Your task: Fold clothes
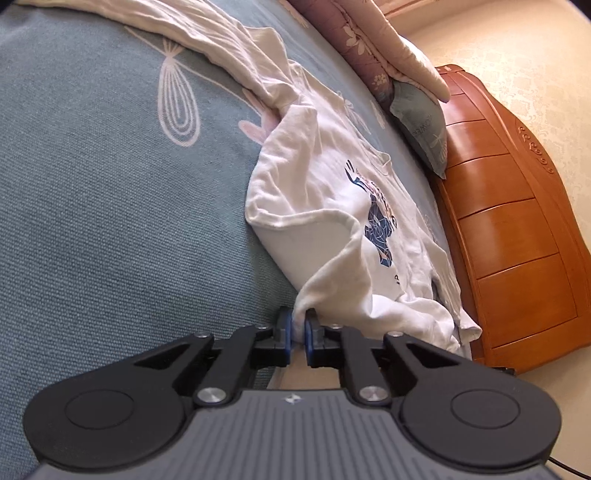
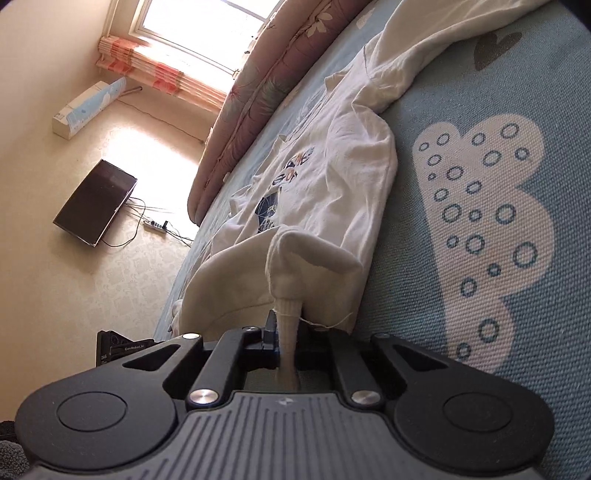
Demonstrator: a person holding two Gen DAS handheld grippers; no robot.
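White printed T-shirt (image 1: 332, 206), rumpled and unfolded on the blue bedspread (image 1: 110, 221): your left gripper (image 1: 297, 328) and right gripper (image 2: 286, 332) each have jaws pinched on its near edge, so nearly all folding remains.

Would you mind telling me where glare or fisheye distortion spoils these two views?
Right wrist view: the window is blown out and sun washes the floor; the shirt stays readable. Left wrist view: even light, no glare, but the headboard and bed bow strongly. Both are sharp.
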